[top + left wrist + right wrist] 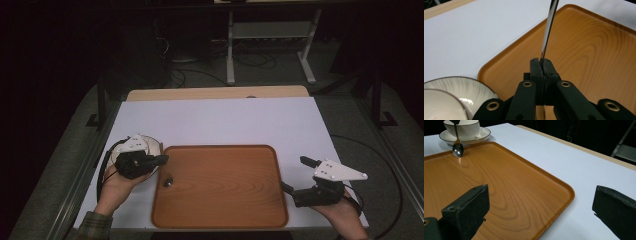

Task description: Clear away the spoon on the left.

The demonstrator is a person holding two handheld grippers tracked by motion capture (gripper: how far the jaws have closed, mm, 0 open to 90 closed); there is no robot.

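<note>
I've got the left gripper pinching the spoon by its thin handle, bowl hanging just over the tray near the cup; narrow grip, so it could swivel or slip; right gripper spread, idle.

A dim lab or recording room: a table under a white sheet stands on grey carpet, with loose cables and a metal-legged bench behind in darkness.
</note>
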